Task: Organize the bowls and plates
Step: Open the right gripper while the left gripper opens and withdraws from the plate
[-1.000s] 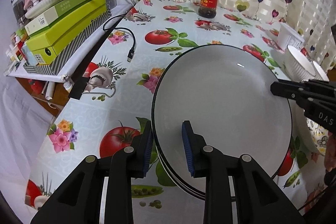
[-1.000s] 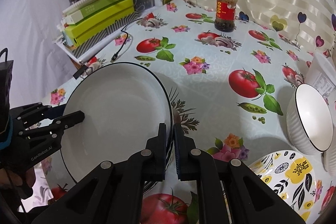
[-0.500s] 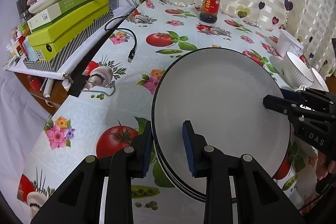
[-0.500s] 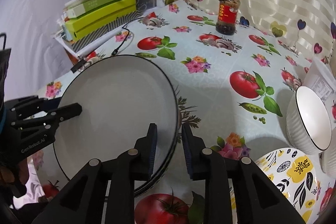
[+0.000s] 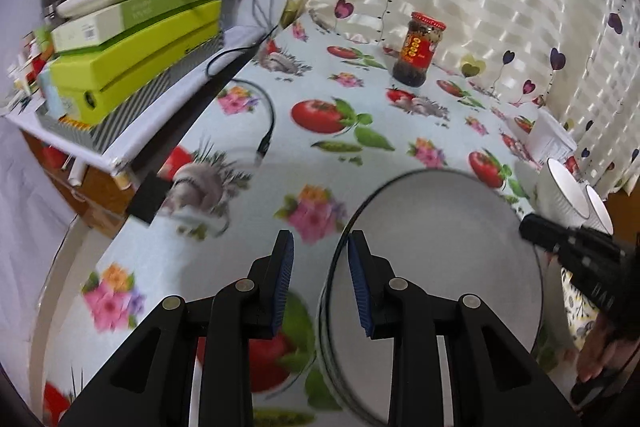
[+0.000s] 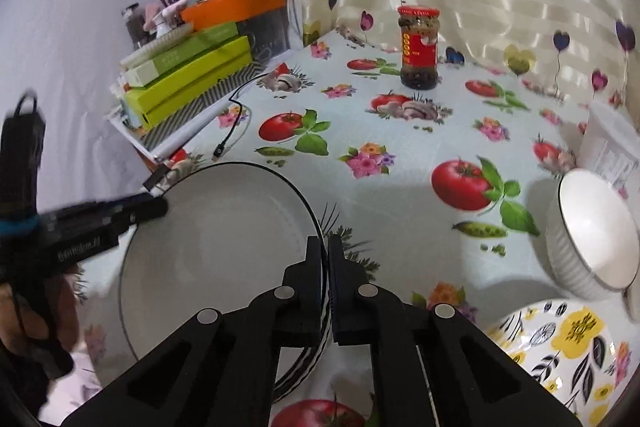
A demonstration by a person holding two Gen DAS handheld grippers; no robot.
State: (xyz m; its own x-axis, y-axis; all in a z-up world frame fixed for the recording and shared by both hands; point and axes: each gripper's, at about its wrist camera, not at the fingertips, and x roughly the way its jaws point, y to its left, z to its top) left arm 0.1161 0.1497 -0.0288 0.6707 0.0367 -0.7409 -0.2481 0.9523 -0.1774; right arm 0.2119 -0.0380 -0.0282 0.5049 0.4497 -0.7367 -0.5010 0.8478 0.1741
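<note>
Over on the far left there's a stack of green boxes [image 6: 188, 83] on a side shelf, nothing to do with the job. Then the left claw [image 5: 320, 283], which is spread fairly wide with nothing between its blue pads; the inner pad sits just over the plate's rim, the outer one hangs over bare counter [image 5: 248, 227], so I'd say it isn't holding anything. The white plate [image 6: 216, 247] with the thin black rim is in the middle near the front edge, and striped edges peeking out underneath make me think it's on top of at least one more plate, though I can't tell how many. The right claw [image 6: 325, 283] is pinched nearly shut right on that plate's right rim, coming in low and roughly level from the front, so it looks like it has the plate. Right of that is a ribbed white bowl [image 6: 588, 235] tipped toward the camera, with a flowery yellow bowl [image 6: 556, 343] just in front of it, and a jar [image 6: 418, 47] way at the back. Progress-wise, my guess is the plates are about stacked, but the bowls look loose and not nested, so that's what's left.
</note>
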